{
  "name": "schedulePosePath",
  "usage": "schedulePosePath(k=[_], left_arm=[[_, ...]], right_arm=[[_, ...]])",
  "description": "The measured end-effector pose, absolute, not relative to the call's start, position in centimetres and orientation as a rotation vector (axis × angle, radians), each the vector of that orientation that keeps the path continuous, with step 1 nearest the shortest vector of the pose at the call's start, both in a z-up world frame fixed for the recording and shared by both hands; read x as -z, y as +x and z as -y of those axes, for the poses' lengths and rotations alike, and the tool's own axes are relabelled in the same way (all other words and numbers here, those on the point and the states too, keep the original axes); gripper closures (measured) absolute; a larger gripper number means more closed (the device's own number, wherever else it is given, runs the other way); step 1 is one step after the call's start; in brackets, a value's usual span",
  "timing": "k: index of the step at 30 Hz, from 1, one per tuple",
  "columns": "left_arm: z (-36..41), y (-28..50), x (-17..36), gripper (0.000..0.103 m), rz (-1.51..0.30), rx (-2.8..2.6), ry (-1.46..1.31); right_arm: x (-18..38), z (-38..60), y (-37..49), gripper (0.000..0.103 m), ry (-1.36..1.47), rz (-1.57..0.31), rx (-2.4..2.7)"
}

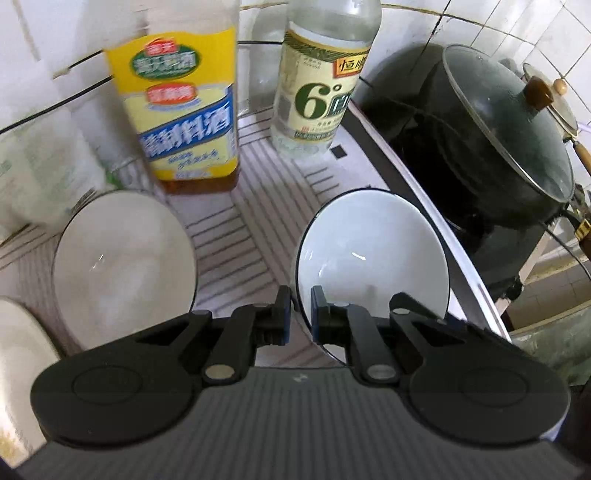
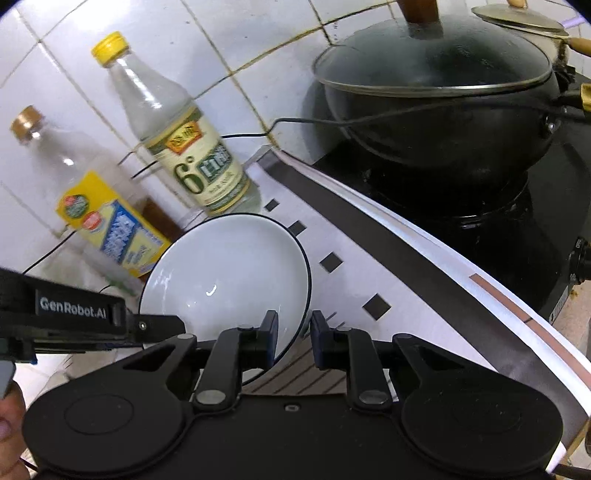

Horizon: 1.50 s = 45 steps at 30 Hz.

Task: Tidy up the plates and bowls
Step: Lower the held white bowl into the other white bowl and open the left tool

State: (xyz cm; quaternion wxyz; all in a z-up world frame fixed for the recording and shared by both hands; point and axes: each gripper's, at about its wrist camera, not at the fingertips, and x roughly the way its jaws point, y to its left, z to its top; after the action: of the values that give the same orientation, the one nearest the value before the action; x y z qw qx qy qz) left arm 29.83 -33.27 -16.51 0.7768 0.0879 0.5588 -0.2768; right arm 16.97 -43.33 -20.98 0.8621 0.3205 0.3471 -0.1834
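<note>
Where jaws pinch — glossy round bowl (image 1: pixel 373 254)

Landmark: the bowl (image 1: pixel 373 258) with its rim between both sets of jaws, on the slatted rack (image 1: pixel 236 236). Left of it on the same rack, a second bowl (image 1: pixel 125 258), with a plate (image 1: pixel 18 354) at that one's near left. Behind the landmark bowl, near the tiled wall (image 2: pixel 229 33), two bottles: the vinegar bottle (image 1: pixel 321 92) straight behind, the cooking wine bottle (image 1: pixel 184 110) behind and left. Right of the bowl, beyond the rack's edge, a lidded wok (image 1: pixel 491 140) on a stove (image 2: pixel 517 236).
</note>
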Motion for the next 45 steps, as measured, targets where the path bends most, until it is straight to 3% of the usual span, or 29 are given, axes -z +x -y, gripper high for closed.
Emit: schedulePosePath(k=[23, 32, 45], left_arm=[[23.3, 19.5, 10.0, 0.093, -1.211, 0.436, 0.077], [20.4, 16.5, 11.5, 0.092, -1.266, 0.339, 0.002], [19.6, 18.2, 14.4, 0.091, -1.343, 0.265, 0.0]], right_arm=[[11.9, 37.0, 12.2, 0.08, 0.412, -0.86, 0.062], [12.1, 34.9, 11.5, 0.082, 0.338, -0.898, -0.044], [15.2, 33.6, 13.4, 0.082, 0.31, -0.944, -0.101]])
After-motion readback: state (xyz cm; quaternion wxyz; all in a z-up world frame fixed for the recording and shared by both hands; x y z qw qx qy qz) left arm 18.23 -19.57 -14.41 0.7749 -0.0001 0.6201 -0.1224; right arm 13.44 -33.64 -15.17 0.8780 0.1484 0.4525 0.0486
